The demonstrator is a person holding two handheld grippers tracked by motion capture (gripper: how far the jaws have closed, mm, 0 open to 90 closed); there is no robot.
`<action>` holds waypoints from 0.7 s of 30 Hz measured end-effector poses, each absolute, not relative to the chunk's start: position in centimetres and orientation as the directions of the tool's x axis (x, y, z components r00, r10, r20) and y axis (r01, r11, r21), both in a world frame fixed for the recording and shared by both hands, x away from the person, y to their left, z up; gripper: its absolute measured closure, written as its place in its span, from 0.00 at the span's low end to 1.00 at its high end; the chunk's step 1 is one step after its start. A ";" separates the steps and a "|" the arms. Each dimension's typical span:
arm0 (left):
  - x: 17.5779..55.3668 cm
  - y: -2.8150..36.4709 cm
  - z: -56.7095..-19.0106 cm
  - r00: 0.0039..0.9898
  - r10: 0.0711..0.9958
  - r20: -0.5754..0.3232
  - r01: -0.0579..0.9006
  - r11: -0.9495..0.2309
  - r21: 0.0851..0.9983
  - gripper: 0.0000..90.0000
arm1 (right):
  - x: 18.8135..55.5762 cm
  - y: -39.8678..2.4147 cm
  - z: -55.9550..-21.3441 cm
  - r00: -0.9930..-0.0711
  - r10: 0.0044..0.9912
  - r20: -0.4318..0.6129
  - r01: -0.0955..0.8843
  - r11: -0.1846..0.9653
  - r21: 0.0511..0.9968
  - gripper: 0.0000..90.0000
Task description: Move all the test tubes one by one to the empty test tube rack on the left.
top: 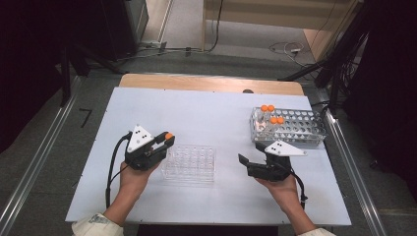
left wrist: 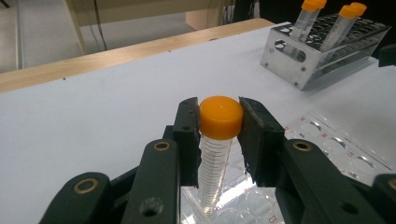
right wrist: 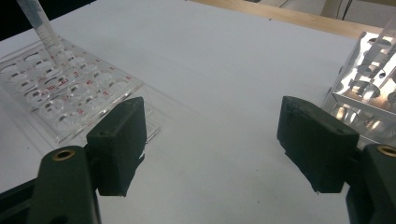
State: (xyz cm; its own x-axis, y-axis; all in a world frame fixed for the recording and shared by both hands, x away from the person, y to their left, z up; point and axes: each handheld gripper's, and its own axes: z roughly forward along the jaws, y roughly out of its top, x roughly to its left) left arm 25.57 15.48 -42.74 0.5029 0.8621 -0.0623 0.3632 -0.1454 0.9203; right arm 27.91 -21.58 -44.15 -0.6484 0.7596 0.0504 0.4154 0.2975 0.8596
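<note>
1. High view: the white desk [top: 206,113] is evenly lit from above; the surroundings at both sides are lost in near-black shadow. A grainy, soft rendering is noted throughout.
2. Shadows: only short, faint ones are cast beneath the clear rack [top: 190,163] and the metal rack [top: 290,129].
3. Left gripper view: the orange cap [left wrist: 221,116] is rendered sharply; the near black tongs [left wrist: 219,140] at the bottom edge are slightly blurred. A mild bluish cast is seen on the desk.
4. Right gripper view: bright glare is reflected off the metal rack [right wrist: 369,88]; the clear rack [right wrist: 65,93] is softened, its red markings barely legible.
</note>
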 end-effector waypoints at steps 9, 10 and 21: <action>25.3 15.6 -43.1 0.500 0.864 -0.062 0.374 -0.150 0.915 0.76 | 27.9 -21.5 -44.2 -0.648 0.760 0.051 0.419 0.300 0.857 0.25; 25.4 15.6 -43.2 0.501 0.863 -0.061 0.376 -0.154 0.914 0.76 | 27.9 -21.5 -44.2 -0.648 0.760 0.050 0.419 0.301 0.857 0.25; 25.5 15.7 -43.3 0.510 0.855 -0.095 0.394 -0.134 0.909 0.62 | 27.9 -21.5 -44.2 -0.647 0.761 0.049 0.419 0.300 0.857 0.25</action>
